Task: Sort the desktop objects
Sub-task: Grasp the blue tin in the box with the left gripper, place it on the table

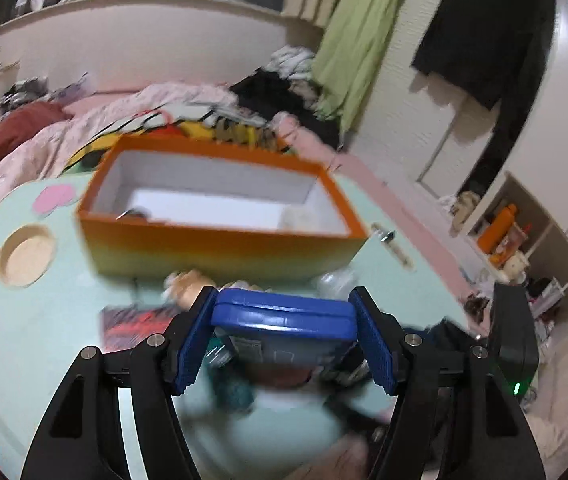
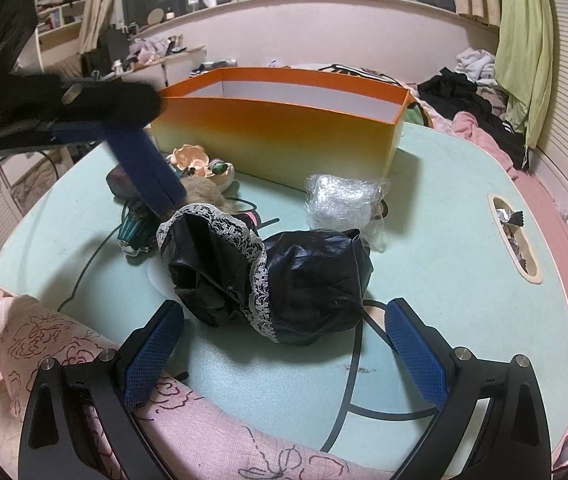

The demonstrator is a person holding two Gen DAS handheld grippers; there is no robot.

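Observation:
My left gripper [image 1: 284,320] is shut on a flat blue tin [image 1: 284,314], which it holds above the mint-green table [image 1: 43,320], just short of the orange box's near wall. The orange box [image 1: 219,252] stands open with a white inside; a small dark item lies in its near left corner. In the right wrist view the left gripper [image 2: 139,160] shows blurred at upper left with the blue tin, over small trinkets. My right gripper [image 2: 284,310] stands open at the table's near edge, its fingers either side of a black pouch with lace trim [image 2: 284,276], not touching it.
Crumpled clear plastic wrap [image 2: 340,200] lies in front of the orange box [image 2: 275,140]. A shell-shaped trinket [image 2: 189,156] and a teal item [image 2: 135,228] sit at the left. The table has a round cup hole [image 1: 25,256] and a slot with foil wrappers [image 2: 512,232]. Pink bedding surrounds it.

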